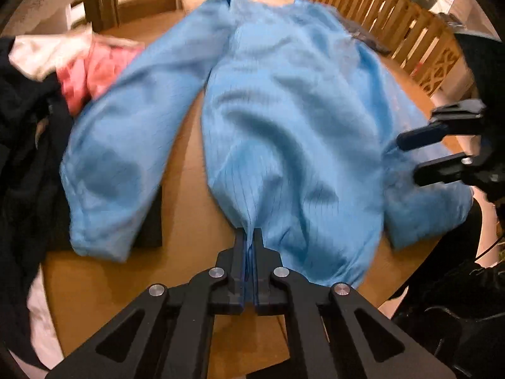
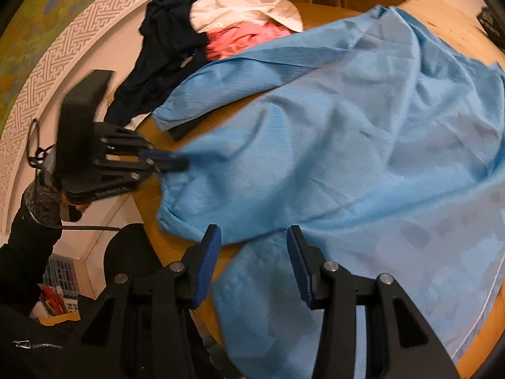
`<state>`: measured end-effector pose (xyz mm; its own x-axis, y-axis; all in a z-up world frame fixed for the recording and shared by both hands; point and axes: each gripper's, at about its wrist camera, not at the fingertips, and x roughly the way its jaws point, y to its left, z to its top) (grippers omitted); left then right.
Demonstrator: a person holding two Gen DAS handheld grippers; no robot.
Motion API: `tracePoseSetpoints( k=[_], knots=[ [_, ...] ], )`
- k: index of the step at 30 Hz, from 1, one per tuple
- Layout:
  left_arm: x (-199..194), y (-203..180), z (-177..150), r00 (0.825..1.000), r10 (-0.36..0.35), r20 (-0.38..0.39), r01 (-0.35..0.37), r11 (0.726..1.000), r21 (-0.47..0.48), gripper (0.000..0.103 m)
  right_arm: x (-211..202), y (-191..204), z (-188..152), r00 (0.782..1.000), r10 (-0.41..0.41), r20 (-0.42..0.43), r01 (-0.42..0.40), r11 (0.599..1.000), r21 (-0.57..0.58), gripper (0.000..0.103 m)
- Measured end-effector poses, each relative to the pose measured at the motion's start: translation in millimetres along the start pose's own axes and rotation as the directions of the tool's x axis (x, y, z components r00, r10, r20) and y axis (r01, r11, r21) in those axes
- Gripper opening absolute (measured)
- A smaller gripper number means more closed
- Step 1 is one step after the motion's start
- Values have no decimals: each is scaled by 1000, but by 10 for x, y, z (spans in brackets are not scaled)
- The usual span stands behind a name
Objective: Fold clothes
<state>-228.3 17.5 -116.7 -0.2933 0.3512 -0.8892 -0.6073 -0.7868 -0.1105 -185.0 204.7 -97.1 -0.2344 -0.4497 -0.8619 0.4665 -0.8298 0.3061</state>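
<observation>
A light blue long-sleeved garment (image 1: 284,126) lies spread on the round wooden table (image 1: 189,189); it also shows in the right wrist view (image 2: 347,142). My left gripper (image 1: 249,237) is shut on the garment's near hem, and it also shows at the left of the right wrist view (image 2: 176,161), pinching the cloth. My right gripper (image 2: 252,237) is open, its blue pads either side of a blue sleeve (image 2: 258,284) that hangs over the table edge. It also shows in the left wrist view (image 1: 407,154), open beside the garment's right side.
A pile of other clothes, dark (image 2: 164,47), white (image 2: 246,6) and pink (image 2: 240,41), sits at the table's far left. A wooden slatted railing (image 1: 394,22) runs behind the table. A dark object (image 2: 492,22) lies at the table's far right.
</observation>
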Motion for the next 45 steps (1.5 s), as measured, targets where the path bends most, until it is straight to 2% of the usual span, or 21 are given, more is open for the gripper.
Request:
tracePoseSetpoints(
  k=[4,6,8,10,12,13,16,17,21,22,23,24,25,26,27,29,30,33,37,40,45],
  knots=[
    [-378,38,189,991,74,108,-78,996,35,2,-87,-296,-90,999,-42,6,42,997,61,43],
    [-642,212,288,968,191,163,-198,980,22,2,-178,-495,-148,998,-65,13,63,992,108,43],
    [-882,446,358,933,295,204,-299,954,-14,2,-305,-711,-216,994,-106,24,101,983,156,43],
    [-966,970,464,877,449,171,-441,894,-85,10,-422,-881,-284,990,-139,36,129,971,200,43],
    [-820,1323,576,788,611,83,-599,790,-131,17,-578,-1041,-412,985,-167,51,149,958,244,43],
    [-751,1456,617,765,643,42,-632,762,-142,20,-658,-1105,-493,982,-179,57,158,952,263,43],
    [-747,1375,609,775,628,66,-616,775,-146,38,-881,-1243,-771,974,-220,61,192,934,301,43],
    [-777,1280,587,781,617,93,-605,785,-134,53,-953,-1277,-883,970,-237,55,208,927,313,46],
    [-972,1090,268,764,639,87,-637,769,-58,57,-1225,-1325,-1366,968,-241,67,204,917,343,47],
    [-988,1081,181,761,644,82,-638,765,-84,55,-1291,-1310,-1524,970,-231,79,190,916,354,47],
    [-1054,1091,79,782,618,87,-607,785,-120,55,-1315,-1277,-1627,971,-224,84,182,917,355,47],
    [-1104,1030,30,836,539,102,-521,839,-157,55,-1337,-1243,-1728,972,-218,88,174,919,355,48],
    [-1126,916,-52,902,415,120,-393,904,-170,55,-1339,-1207,-1818,973,-213,87,169,920,355,48],
    [-1065,742,-126,950,280,137,-259,954,-154,55,-1339,-1182,-1927,974,-209,83,166,918,360,49],
    [-1000,534,-185,972,184,145,-167,978,-122,55,-1337,-1174,-2014,976,-202,83,158,916,370,49],
    [-814,59,-253,992,13,128,-9,999,-34,55,-1312,-1156,-2169,980,-180,86,134,913,386,50],
    [-699,-227,-286,990,-92,110,91,996,15,55,-1283,-1144,-2217,982,-171,85,125,912,391,50],
    [-427,-775,-315,967,-254,35,251,965,72,55,-1230,-1095,-2339,983,-166,78,123,914,387,51],
    [-51,-1135,-211,958,-283,-53,288,951,111,55,-1160,-1063,-2415,985,-154,78,114,919,376,55],
    [174,-1181,-112,948,-302,-104,311,947,79,55,-1115,-1030,-2400,985,-156,73,120,926,358,56],
    [249,-1284,-76,929,-353,-110,361,930,68,56,-1050,-974,-2335,985,-166,49,141,935,325,61]
  ],
)
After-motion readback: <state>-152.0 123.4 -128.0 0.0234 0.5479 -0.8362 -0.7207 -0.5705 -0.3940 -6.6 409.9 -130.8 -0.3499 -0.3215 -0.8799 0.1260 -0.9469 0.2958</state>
